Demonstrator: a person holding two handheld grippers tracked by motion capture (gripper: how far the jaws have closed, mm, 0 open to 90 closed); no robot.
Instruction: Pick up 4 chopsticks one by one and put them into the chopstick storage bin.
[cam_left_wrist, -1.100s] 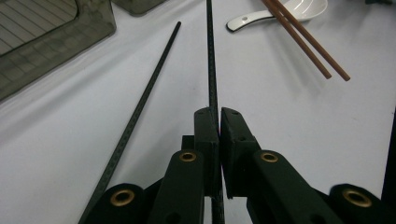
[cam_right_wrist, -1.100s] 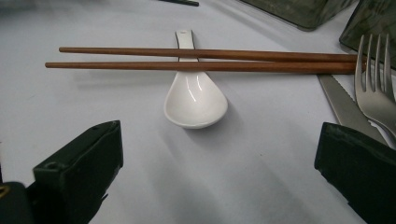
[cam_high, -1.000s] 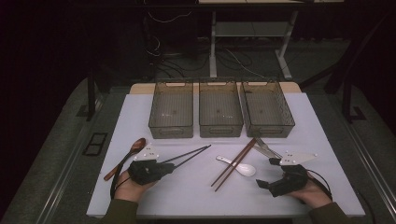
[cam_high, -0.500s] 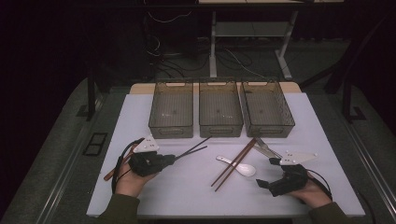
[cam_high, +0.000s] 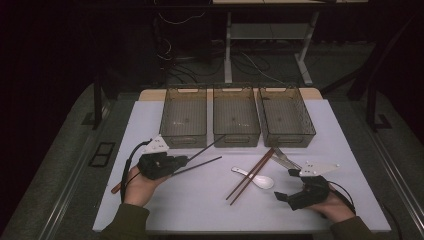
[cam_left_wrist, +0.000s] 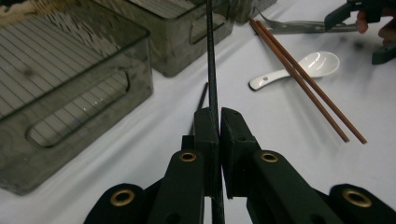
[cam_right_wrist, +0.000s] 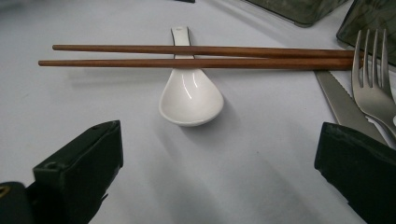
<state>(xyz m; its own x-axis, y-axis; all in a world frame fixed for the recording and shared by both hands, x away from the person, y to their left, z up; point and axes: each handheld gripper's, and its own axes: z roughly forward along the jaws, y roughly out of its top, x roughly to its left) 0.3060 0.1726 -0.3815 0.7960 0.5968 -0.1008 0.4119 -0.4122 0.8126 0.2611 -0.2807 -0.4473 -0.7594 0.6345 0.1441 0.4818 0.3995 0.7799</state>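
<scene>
A: Starting at the left, the left gripper (cam_high: 176, 163) is clamped on a black chopstick (cam_left_wrist: 211, 70), the pads closed tight on its shaft. In the high view that stick points away to the right and far, its tip near the front wall of the left bin (cam_high: 185, 135). Its mate, the second black chopstick (cam_high: 200, 164), lies on the white table (cam_high: 200, 210) just beside the gripper.

B: So how would you carry that one well?

A: I'd judge the grip sits close to one end, so the long free part will swing. Lift gently, keep the wrist level, and steer the tip over the bin rim rather than into the wall. Lower the stick flat along the bin's length before letting go, or it may bounce out.

B: How does the stick look?

A: Thin, straight, matte black, with a fine weave-like texture in the left gripper view. It looks slippery and light.

B: And farther right?

A: The middle bin (cam_high: 236, 120) and right bin (cam_high: 285, 117) stand in a row at the far side. Nearer, a pair of brown chopsticks (cam_high: 250, 174) lies across the handle of a white spoon (cam_high: 262, 181), touching it. Right of them lie a knife (cam_right_wrist: 341, 105) and a fork (cam_right_wrist: 373, 84). The right gripper (cam_high: 292, 192) rests near the right near corner, jaws wide apart and holding nothing.
</scene>
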